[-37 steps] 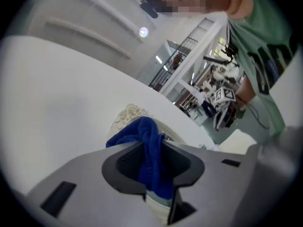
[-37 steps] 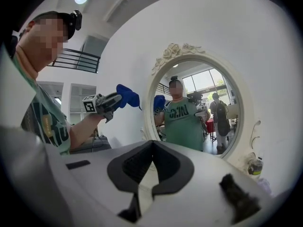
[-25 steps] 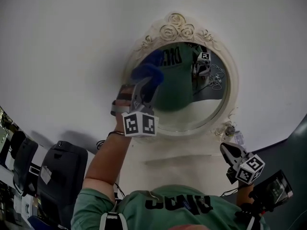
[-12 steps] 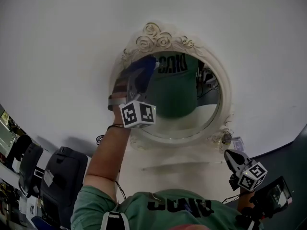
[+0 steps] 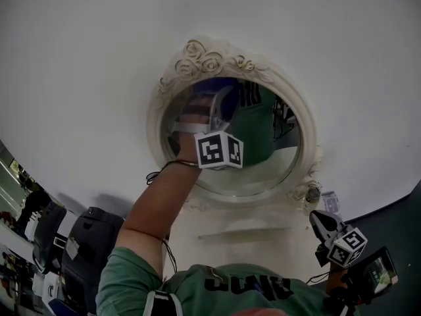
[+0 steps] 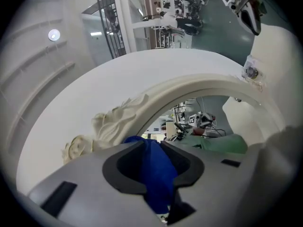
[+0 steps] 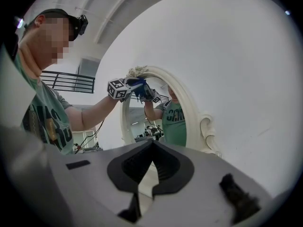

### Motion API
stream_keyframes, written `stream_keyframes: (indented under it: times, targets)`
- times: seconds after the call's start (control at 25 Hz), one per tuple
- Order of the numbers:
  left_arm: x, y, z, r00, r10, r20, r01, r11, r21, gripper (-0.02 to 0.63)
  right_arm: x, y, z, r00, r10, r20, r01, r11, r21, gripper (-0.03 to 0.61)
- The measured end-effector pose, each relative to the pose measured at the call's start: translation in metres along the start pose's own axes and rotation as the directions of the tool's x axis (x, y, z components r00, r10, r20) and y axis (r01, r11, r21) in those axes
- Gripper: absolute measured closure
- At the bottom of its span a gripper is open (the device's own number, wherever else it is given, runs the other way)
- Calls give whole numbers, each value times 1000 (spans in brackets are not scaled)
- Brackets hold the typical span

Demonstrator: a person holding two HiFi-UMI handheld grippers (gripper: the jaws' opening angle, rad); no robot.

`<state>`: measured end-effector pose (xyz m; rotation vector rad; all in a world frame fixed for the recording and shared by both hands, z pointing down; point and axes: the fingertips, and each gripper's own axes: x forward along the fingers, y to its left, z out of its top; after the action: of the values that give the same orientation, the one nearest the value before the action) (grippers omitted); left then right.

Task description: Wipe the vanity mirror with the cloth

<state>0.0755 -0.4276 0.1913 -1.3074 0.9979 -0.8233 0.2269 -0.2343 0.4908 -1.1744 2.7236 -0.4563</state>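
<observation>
An oval vanity mirror (image 5: 263,170) in a cream frame carved with roses (image 5: 197,54) hangs on the white wall. My left gripper (image 5: 218,110) presses a blue cloth (image 5: 214,87) against the upper part of the glass. In the left gripper view the cloth (image 6: 160,183) is pinched between the jaws of that gripper (image 6: 152,150), which have just been closing a little. My right gripper (image 5: 322,224) hangs low at the right, away from the mirror, shut and empty. In the right gripper view the right gripper (image 7: 151,145) faces the mirror (image 7: 158,126) from the side.
Black bags (image 5: 85,249) stand at the lower left below the wall. A round knob (image 5: 312,193) sits on the frame's lower right rim. A small device with a screen (image 5: 376,274) is beside my right hand. The person's green shirt (image 5: 243,288) fills the bottom.
My left gripper has carried the cloth from the mirror's left rim rightward across the upper glass. The right gripper has sunk slightly at the lower right.
</observation>
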Motion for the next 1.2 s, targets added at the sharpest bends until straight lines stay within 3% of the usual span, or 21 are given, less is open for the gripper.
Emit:
stream_keyframes:
  times: [0.24,0.44,0.6,0.88,1.2]
  targets:
    - [23,-27,56,996,-39,85,28,992,121,503,-8,-2,-2,999,-37,20,37,999,-3,566]
    - [11,-36,68,985,-62,162,37,987,154,520,-10,20,1,997,-78,23,78,997,-24,566]
    - [-34,-29,23,981,-46,189,16,988,156,540,7,48,5,996,-94,12,94,994,-52,566]
    - [-91,-33,-116,997,-21,72,8,986,166,552,73,106,-4,997,-54,-50,49,995,-89,566]
    - [-91,-57,-153,997,-55,46,44,976,212,561,112,145,-17,996,-31,-89,19,990,-139,566]
